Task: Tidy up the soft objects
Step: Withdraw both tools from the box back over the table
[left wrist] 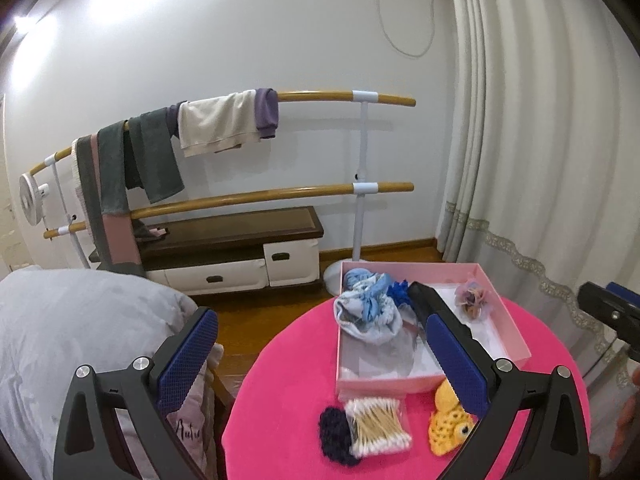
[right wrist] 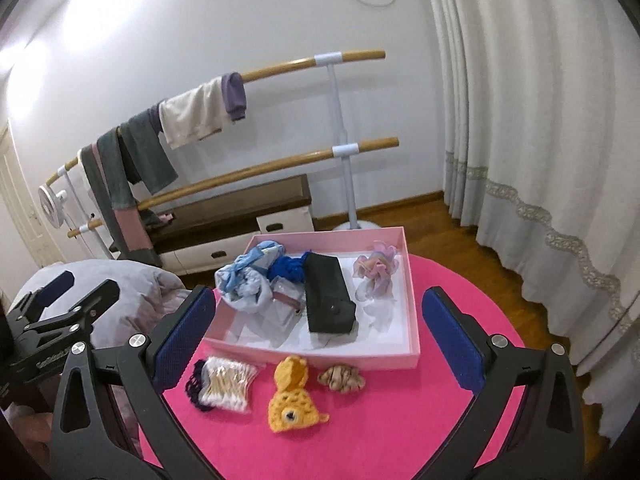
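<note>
Both my claws hang released, holding nothing. Ahead of my right claw [right wrist: 318, 332] the yellow knitted fish [right wrist: 291, 396] lies on the pink table [right wrist: 400, 432], just before the pink box [right wrist: 412, 320]; my left claw [left wrist: 320, 356] hovers nearby.

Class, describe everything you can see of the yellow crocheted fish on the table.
The yellow crocheted fish looks like knitted yarn, orange-yellow, with one dark round eye near its lower end. It lies flat on the pink tablecloth, just in front of the pink box, between the cotton swab packet and a beige scrunchie. Nothing grips it.
</note>
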`<action>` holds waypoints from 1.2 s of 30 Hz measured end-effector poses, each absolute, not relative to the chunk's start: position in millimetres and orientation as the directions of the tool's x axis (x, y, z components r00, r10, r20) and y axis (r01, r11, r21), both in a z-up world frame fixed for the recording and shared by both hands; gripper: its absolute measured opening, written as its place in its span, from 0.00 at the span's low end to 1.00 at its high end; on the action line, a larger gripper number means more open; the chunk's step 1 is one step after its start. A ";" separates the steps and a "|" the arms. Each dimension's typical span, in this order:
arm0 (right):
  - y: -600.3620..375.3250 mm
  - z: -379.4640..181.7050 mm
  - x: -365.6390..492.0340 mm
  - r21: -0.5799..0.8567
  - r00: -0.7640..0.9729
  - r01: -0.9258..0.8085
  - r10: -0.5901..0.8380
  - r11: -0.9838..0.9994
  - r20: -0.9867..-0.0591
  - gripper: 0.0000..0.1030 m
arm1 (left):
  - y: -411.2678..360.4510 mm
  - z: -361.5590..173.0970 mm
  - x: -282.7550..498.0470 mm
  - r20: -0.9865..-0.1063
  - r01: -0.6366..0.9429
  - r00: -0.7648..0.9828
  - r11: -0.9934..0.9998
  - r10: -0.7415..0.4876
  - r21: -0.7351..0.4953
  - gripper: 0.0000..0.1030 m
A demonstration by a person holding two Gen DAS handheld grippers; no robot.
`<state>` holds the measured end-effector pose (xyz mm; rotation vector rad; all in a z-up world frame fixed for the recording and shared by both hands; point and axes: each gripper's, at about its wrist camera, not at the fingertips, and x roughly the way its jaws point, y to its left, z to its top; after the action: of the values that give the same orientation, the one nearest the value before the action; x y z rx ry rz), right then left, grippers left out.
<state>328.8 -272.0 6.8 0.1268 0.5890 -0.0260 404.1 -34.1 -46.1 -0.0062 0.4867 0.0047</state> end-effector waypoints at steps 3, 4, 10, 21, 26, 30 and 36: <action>-267.4 8.5 309.1 0.116 0.840 0.060 0.013 0.991 -0.542 1.00 | -32.3 -43.8 380.8 -0.466 -0.013 0.885 1.000 0.011 -0.002 1.00; -265.8 8.8 303.3 0.114 0.843 0.059 0.011 0.992 -0.538 1.00 | -32.0 -44.6 372.0 -0.465 -0.013 0.885 1.000 0.011 -0.002 1.00; -251.1 9.0 266.8 0.094 0.861 0.069 -0.012 0.993 -0.509 1.00 | -23.1 -31.9 322.2 -0.454 -0.012 0.891 1.000 0.002 -0.019 1.00; -234.7 -5.9 211.8 0.048 0.864 0.100 -0.063 0.994 -0.500 1.00 | -9.4 -26.6 247.6 -0.447 -0.021 0.895 0.999 -0.003 -0.048 1.00; -229.2 -9.2 201.0 0.036 0.862 0.094 -0.063 0.995 -0.503 1.00 | -9.5 -29.2 228.6 -0.456 -0.022 0.890 0.999 0.001 -0.042 1.00; -229.8 -10.6 198.5 0.039 0.860 0.092 -0.060 0.995 -0.507 1.00 | -9.7 -28.6 219.2 -0.461 -0.021 0.887 0.999 -0.004 -0.048 1.00; -230.0 -12.1 199.8 0.043 0.858 0.095 -0.059 0.995 -0.511 1.00 | -5.9 -28.8 216.3 -0.460 -0.030 0.888 0.998 0.005 -0.047 1.00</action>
<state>199.8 -230.0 -12.1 0.0677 0.5340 -0.0811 216.3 -5.9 -28.8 -0.0536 0.4782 0.0186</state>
